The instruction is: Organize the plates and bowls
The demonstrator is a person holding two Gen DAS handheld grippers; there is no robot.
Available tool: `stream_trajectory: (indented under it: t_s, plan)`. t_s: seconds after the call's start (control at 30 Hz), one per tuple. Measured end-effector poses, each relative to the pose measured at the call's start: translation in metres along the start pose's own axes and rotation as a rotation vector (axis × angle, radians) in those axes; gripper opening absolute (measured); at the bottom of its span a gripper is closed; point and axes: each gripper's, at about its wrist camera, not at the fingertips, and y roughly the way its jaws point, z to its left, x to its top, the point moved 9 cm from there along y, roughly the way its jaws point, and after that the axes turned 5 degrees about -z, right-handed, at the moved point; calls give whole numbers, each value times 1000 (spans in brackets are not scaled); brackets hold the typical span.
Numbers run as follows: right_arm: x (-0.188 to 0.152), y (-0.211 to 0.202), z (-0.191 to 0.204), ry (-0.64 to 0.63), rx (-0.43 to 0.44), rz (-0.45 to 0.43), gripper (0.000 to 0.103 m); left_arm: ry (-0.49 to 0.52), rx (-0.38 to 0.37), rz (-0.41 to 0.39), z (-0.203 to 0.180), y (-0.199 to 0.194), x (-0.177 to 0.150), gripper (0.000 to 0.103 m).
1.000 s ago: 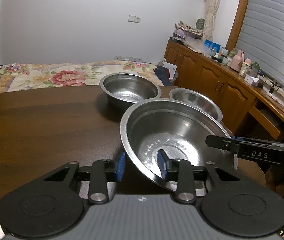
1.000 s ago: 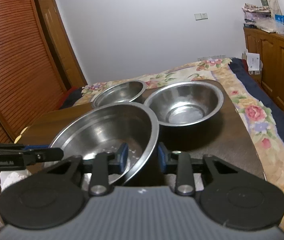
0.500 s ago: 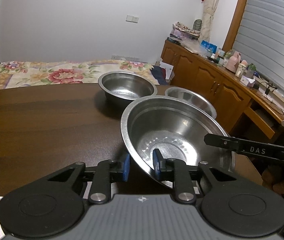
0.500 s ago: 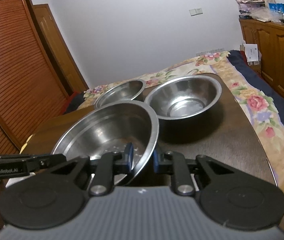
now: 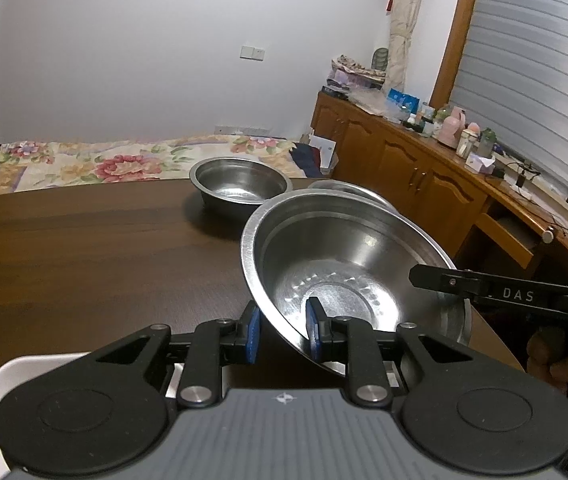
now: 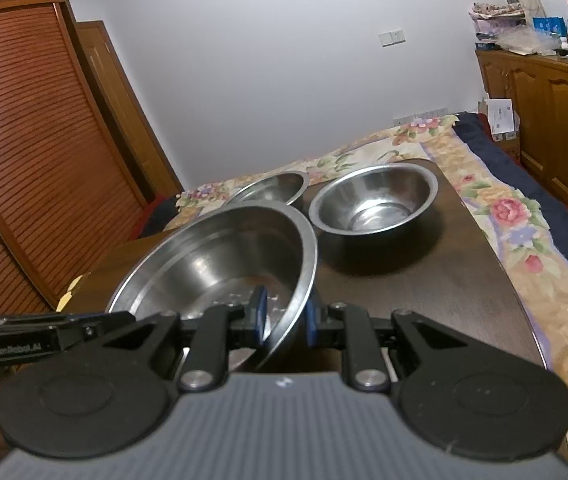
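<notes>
Two grippers clamp opposite rims of the large steel bowl (image 5: 348, 268): left gripper (image 5: 280, 330), right gripper (image 6: 284, 316). Beyond that bowl stand a deep bowl (image 6: 372, 200) and a shallow bowl (image 6: 272, 188).

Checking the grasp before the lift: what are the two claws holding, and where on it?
Both hold the large steel bowl by its rim, on opposite sides: left claw, right claw.

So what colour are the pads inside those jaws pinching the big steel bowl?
Blue pads, on black arms; clearest in the left wrist view.
</notes>
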Motion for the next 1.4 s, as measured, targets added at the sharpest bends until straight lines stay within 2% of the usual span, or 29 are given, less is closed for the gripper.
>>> stream_trajectory:
  t_s: [0.4, 0.93, 1.4]
  plan:
    - [-18, -17, 0, -5, -14, 17, 21, 10, -3, 20, -9, -17, -20, 25]
    - [-40, -28, 2, 8, 6, 44, 21, -53, -6, 31, -5, -21, -44, 25]
    - [-49, -30, 0, 23, 9, 49, 22, -57, -9, 27, -7, -25, -47, 25]
